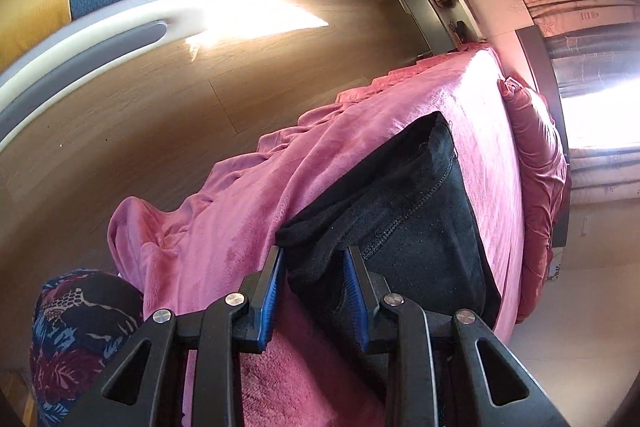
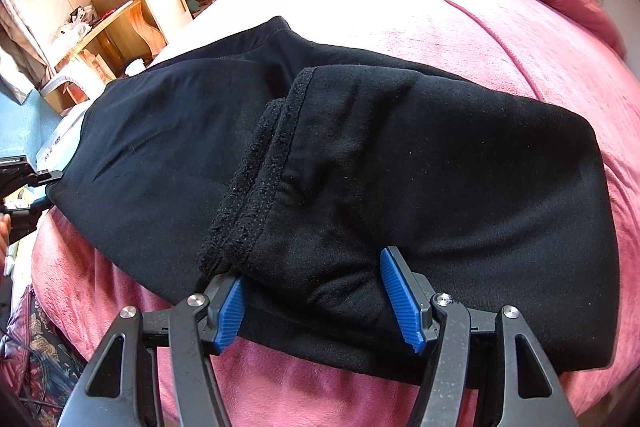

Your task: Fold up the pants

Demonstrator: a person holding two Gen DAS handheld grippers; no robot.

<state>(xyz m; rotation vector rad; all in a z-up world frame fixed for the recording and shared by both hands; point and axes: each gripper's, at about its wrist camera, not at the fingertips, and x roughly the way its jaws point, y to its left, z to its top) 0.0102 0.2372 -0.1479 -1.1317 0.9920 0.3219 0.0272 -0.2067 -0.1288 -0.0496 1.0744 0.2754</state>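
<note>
Jaws apart astride folded black pants [image 2: 320, 163]

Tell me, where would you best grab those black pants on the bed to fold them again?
Probably at the near edge of the black pants, where the folded-over layers with the fuzzy hem end. Come from the bed's near side, angled downward, as the right gripper is. That edge lies thick above the pink blanket, giving the fingers something to pinch.

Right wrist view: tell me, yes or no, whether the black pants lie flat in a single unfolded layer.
No: one part of the black pants is folded over another on the pink blanket.
</note>
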